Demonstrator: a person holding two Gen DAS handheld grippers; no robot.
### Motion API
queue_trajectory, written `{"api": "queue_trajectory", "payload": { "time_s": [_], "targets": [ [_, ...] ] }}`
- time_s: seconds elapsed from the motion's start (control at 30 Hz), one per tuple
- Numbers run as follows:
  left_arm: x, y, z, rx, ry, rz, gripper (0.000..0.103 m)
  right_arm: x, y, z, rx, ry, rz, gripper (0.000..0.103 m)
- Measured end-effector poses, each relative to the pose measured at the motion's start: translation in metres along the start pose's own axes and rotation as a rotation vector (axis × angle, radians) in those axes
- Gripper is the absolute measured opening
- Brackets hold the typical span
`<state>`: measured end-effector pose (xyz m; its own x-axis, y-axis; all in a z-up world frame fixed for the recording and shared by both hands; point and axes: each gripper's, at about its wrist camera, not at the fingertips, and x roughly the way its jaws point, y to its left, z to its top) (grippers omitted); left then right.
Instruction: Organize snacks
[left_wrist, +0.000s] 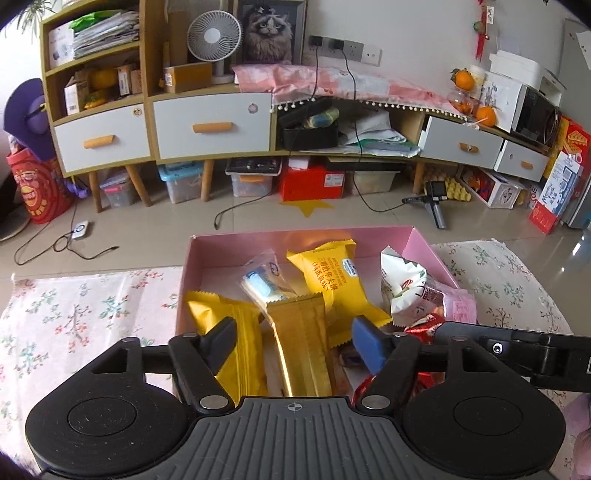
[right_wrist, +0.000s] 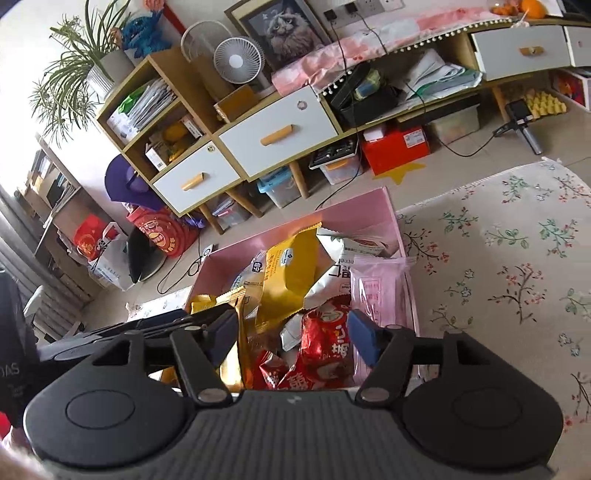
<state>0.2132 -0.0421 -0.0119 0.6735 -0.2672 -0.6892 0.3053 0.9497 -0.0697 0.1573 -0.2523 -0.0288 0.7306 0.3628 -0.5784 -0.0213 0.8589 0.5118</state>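
- both the left gripper (left_wrist: 293, 341) and right gripper (right_wrist: 291, 334) hover spread wide, grasping nothing, over the pink box (left_wrist: 258, 240) on the floral cloth (left_wrist: 74, 314).
- snacks lie heaped inside the box; closing on the gold packet (left_wrist: 301, 339) could snag the neighbouring yellow wrapper (left_wrist: 229, 314).
- the grippers sit near each other and could collide.

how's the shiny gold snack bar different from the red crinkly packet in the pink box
The gold snack bar is long, narrow and smooth with a plain metallic face; the red crinkly packet is shorter, wider and creased, with printed white characters. In the left wrist view the bar lies between the open left gripper fingers; in the right wrist view the packet lies between the open right gripper fingers. Both lie in the pink box, ungripped.
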Motion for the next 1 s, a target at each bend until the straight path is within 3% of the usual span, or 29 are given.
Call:
{"api": "queue_trajectory", "payload": {
  "time_s": [0.13,0.3,0.6,0.77,1.0],
  "targets": [
    [-0.014,0.002,-0.008,0.000,-0.003,0.004,0.082,-0.004,0.006,-0.002,-0.024,0.012,-0.012,0.069],
    [-0.037,0.008,-0.020,-0.006,0.006,0.009,0.092,-0.014,0.015,-0.007,-0.081,0.020,-0.038,0.084],
    [-0.069,0.017,-0.050,-0.011,0.019,0.026,0.099,-0.020,0.017,-0.017,-0.106,0.041,-0.070,0.096],
    [-0.069,0.020,-0.069,-0.007,0.067,0.082,0.099,-0.014,0.020,-0.034,-0.143,0.065,-0.081,0.099],
    [-0.087,0.026,-0.084,-0.124,0.007,0.012,0.097,-0.012,0.016,-0.050,-0.214,0.093,-0.119,0.098]
  ]
}}
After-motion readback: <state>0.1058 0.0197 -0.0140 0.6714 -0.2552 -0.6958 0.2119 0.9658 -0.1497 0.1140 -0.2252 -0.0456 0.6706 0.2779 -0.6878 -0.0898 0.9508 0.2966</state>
